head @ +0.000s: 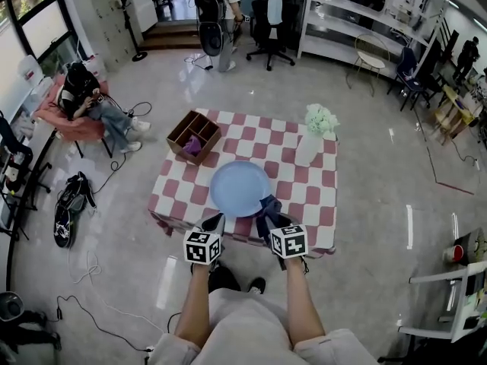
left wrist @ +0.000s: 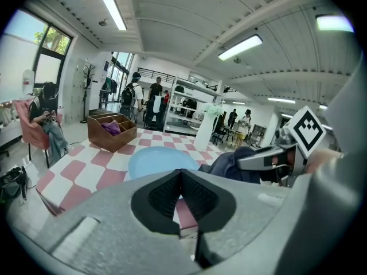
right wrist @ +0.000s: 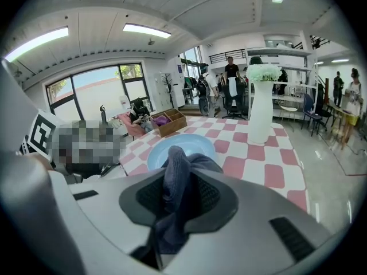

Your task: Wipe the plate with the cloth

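Observation:
A light blue plate [head: 240, 188] lies on the red-and-white checked table [head: 304, 196], near its front edge. My right gripper [head: 268, 220] is shut on a dark blue cloth [head: 268, 206], which hangs at the plate's near right rim. In the right gripper view the cloth [right wrist: 175, 171] is bunched between the jaws of the gripper [right wrist: 179, 202], with the plate [right wrist: 184, 144] just beyond. My left gripper [head: 213, 223] hovers at the table's front edge, left of the cloth. Its jaws [left wrist: 179, 196] are shut with nothing in them, and the plate [left wrist: 159, 161] is ahead.
A wooden divided box [head: 194, 136] holding a purple cloth stands at the table's back left. A white vase with pale flowers [head: 312, 144] stands at the back right. People, chairs and shelving stand around the room, and cables lie on the floor.

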Action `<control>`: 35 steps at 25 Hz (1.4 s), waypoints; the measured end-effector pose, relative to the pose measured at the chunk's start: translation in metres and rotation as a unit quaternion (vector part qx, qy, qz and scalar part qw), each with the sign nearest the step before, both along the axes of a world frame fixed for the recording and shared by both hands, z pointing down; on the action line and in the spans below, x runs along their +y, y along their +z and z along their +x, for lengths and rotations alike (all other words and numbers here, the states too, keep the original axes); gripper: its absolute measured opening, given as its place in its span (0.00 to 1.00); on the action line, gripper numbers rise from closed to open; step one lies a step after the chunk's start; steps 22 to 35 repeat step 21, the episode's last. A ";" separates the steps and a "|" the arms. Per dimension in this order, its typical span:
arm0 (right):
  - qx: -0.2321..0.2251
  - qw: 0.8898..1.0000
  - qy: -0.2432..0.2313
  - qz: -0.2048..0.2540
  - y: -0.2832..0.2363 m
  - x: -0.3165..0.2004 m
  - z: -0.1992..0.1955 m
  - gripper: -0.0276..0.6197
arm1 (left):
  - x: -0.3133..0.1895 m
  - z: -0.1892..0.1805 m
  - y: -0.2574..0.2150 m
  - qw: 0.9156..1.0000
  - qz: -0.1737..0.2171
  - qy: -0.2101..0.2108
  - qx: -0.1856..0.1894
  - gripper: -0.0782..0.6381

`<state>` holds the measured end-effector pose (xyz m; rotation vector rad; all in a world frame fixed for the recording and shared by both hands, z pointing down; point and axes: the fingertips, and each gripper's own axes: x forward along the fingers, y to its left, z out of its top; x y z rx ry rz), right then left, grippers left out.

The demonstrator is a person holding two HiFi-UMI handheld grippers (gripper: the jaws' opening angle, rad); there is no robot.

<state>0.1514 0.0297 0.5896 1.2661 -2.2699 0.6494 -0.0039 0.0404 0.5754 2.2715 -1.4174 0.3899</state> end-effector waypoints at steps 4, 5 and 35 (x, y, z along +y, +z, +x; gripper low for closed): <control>0.003 1.000 -0.006 0.002 0.000 0.003 0.002 0.18 | -0.002 0.004 0.003 1.000 0.000 -0.007 -0.001 0.12; 0.002 1.000 -0.008 0.003 0.000 0.003 0.001 0.18 | -0.003 0.004 0.002 1.000 0.002 -0.012 -0.003 0.12; -0.004 1.000 -0.016 0.010 -0.003 0.002 -0.006 0.18 | 0.001 0.001 0.011 0.999 -0.020 -0.026 -0.041 0.12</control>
